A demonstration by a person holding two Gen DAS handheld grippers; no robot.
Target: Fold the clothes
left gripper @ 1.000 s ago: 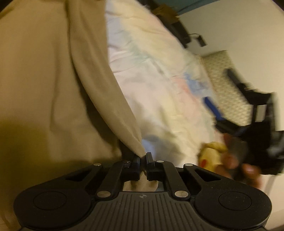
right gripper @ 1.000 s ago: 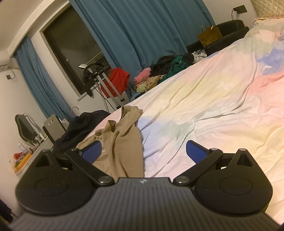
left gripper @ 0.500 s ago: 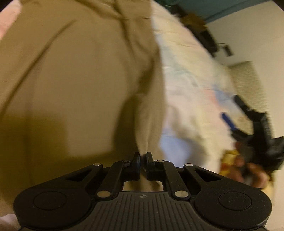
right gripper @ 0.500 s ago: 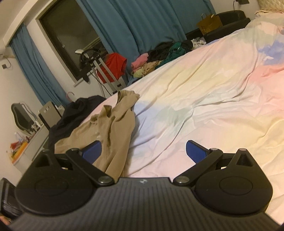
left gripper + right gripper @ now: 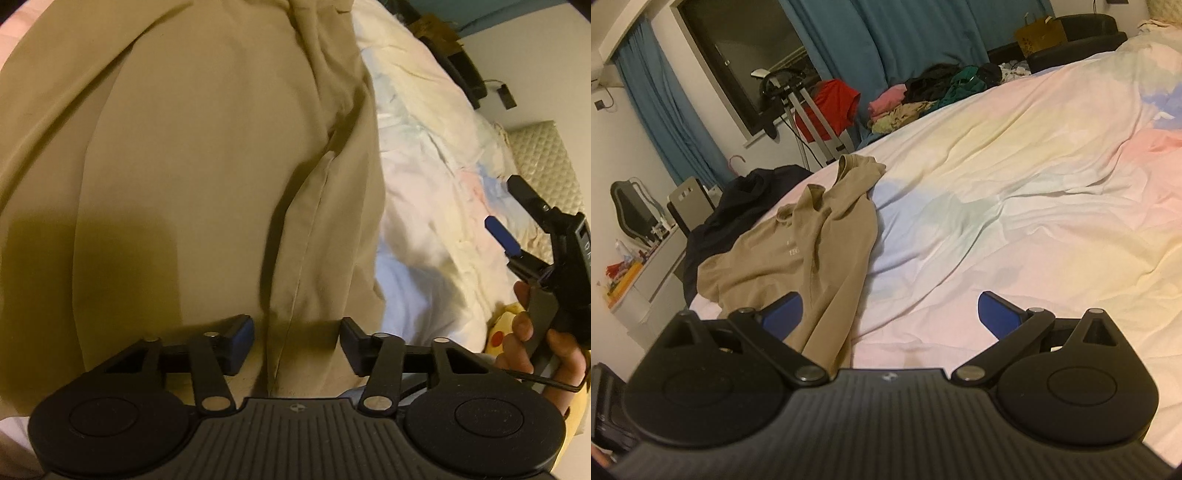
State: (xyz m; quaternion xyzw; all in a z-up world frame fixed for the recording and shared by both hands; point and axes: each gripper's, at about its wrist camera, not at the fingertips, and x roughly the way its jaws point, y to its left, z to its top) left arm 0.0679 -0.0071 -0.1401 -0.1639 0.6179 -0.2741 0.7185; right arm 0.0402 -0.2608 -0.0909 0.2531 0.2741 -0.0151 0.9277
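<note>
Bed (image 5: 1015,192) with pastel tie-dye sheet, wrinkled, filling most of right wrist view. Tan shirt (image 5: 820,243) spread on near-left part of bed, small white print on chest, one part bunched toward far edge. Dark garment (image 5: 738,199) just beyond shirt at left bed edge. Left tongs (image 5: 297,339) apart, low over tan shirt (image 5: 207,166), a seamed fold of cloth lying between the blue pads, not pinched. Right tongs (image 5: 890,314) wide apart, hovering over sheet, left pad over shirt hem, gripping nothing. Right tongs (image 5: 509,218) also seen in left wrist view at right, held by a hand (image 5: 535,343), above sheet, apart from shirt. Yellow plush item (image 5: 498,332) by that hand, partly hidden. Room: blue curtains (image 5: 905,40) along far wall, dark window (image 5: 738,55), red garment (image 5: 831,103) on a rack, pile of clothes (image 5: 923,96) beyond far bed edge, brown paper bag (image 5: 1039,35), black chair (image 5: 1082,26). Counter (image 5: 639,277) at far left, cluttered with small items, chair (image 5: 687,203) beside it. Quilted headboard (image 5: 543,158) far right in left wrist view.
</note>
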